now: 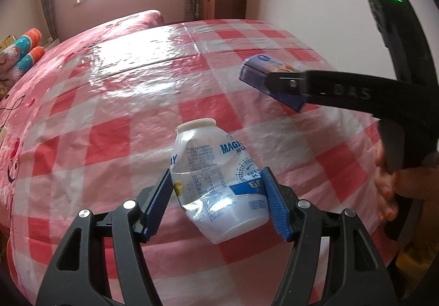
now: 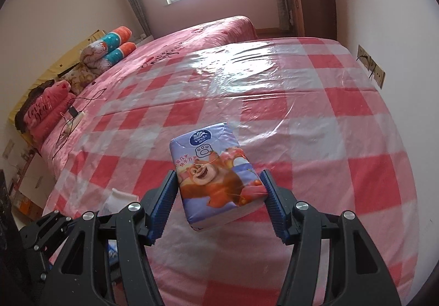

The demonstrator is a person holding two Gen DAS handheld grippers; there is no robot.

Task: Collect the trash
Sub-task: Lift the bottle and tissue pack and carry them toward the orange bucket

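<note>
Left gripper (image 1: 218, 197) is clamped on a crushed white drink bottle (image 1: 216, 182), held clear above the pink checked plastic sheet (image 1: 137, 125) on the bed. Right gripper (image 2: 219, 197) is pinched on a Vinda tissue pack (image 2: 212, 174), also lifted off the sheet. Both pickups look done, so this is the carry step; next comes finding a bin or bag, and none shows in either view. From the left wrist you catch the tissue pack side-on, far right. Only the right wrist shows the cables (image 2: 74, 114) and pillows (image 2: 109, 50) at far left.
</note>
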